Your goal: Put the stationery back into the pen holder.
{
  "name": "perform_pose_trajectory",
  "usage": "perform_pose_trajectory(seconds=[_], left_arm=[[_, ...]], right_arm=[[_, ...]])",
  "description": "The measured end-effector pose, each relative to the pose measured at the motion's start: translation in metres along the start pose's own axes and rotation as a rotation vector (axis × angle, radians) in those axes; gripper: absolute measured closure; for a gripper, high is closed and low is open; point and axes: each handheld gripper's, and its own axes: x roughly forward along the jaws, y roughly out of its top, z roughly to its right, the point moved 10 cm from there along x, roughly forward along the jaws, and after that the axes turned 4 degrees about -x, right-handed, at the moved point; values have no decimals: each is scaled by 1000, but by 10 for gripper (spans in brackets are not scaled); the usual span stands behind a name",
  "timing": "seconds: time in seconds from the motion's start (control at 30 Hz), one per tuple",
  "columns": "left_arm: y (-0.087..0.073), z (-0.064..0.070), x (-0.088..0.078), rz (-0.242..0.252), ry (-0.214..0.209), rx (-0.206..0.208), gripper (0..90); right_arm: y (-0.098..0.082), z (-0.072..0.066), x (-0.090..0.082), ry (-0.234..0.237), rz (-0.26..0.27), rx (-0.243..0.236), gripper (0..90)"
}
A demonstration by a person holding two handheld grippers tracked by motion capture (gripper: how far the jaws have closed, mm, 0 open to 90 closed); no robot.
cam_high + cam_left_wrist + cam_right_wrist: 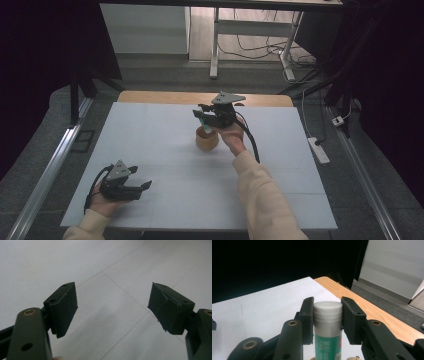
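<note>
A person is standing at a desk [165,200] covered with a white sheet, holding a two-jaw tool in each hand. The right tool [202,116] is hanging above the far middle of the desk, just over a small tan wooden cup [207,139] that is standing upright there. Between its jaws sits a glue stick [328,325], upright, with a white ribbed cap and a green label. In the right gripper view the cap is sitting between the two black pads [308,317]; the left pad seems to be touching it, while the right pad is lying just beside it, so I cannot tell whether the stick is still being clenched. The lower end of the stick is reaching down toward the cup's mouth.

The left tool [145,186] is resting low near the front left corner of the desk, well apart from the cup. Its jaws are standing wide, released, with bare white desk between them.
</note>
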Motion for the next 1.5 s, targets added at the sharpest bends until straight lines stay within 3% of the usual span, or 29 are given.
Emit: perform_pose_trajectory(seconds=[0.1,0.27,0.77,1.07,1.5], left_arm=[[0,0,0,-1,0,1,229],[0,0,0,-1,1,3,229],[0,-1,3,-6,0,-1,228],[1,1,3,-2,-2,3,227],[4,-1,3,7,4,-4,226]], right_arm=[[-2,5,-3,-31,-8,23,472],[-2,7,-13,-49,-8,29,391],[-25,13,-51,-52,-49,28,378],[-42,13,-93,-85,-58,23,377],[-87,15,-151,-133,-114,51,373]])
